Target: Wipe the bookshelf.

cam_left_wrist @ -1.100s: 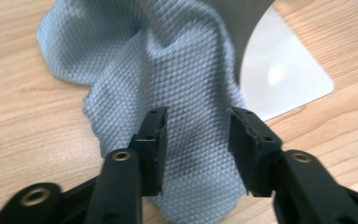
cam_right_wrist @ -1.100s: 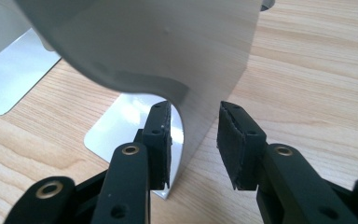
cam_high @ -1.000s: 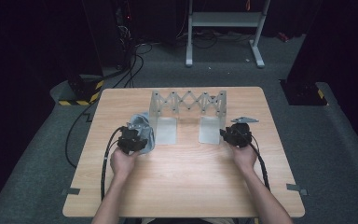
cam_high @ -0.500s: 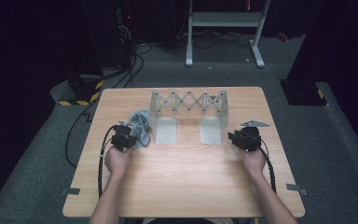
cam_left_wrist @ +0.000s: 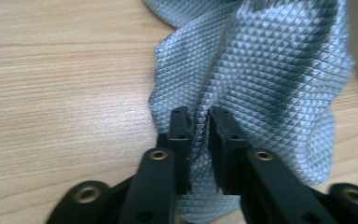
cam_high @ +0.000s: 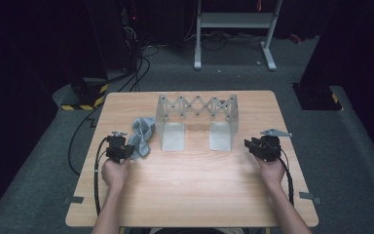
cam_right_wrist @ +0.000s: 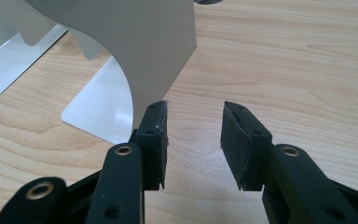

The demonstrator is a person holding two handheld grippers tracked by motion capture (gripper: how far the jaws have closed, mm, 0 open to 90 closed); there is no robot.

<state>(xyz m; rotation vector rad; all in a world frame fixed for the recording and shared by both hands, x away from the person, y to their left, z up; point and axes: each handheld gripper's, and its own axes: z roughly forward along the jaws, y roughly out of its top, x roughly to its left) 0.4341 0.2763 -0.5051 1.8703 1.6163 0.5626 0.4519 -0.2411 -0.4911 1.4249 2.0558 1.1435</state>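
A wooden table (cam_high: 195, 195) is being viewed from above, with a grey folding metal rack (cam_high: 197, 119) standing near its far middle on two flat feet. A crumpled blue-grey cloth (cam_high: 141, 134) is lying just left of the rack, on the table's left half.

The left gripper (cam_high: 122, 149) is being held at the cloth's near edge. In the left gripper view, a raised fold of the cloth (cam_left_wrist: 261, 79) is being pinched between the two black pads, which are standing only a narrow gap apart; the jaws have just been easing open slightly, yet the fold is sitting between them and touching both. The rest of the cloth is spreading out beyond the left gripper (cam_left_wrist: 200, 126) on the wood.

The right gripper (cam_high: 256, 146) is being held on the table's right side, just beside the rack's right foot. In the right gripper view, the right gripper (cam_right_wrist: 193, 135) is standing open with only bare wood between its pads, its jaws having just been widening a little. One pad (cam_right_wrist: 156, 128) is lying close against the edge of the rack's upright plate (cam_right_wrist: 135, 46); whether it is touching cannot be told.
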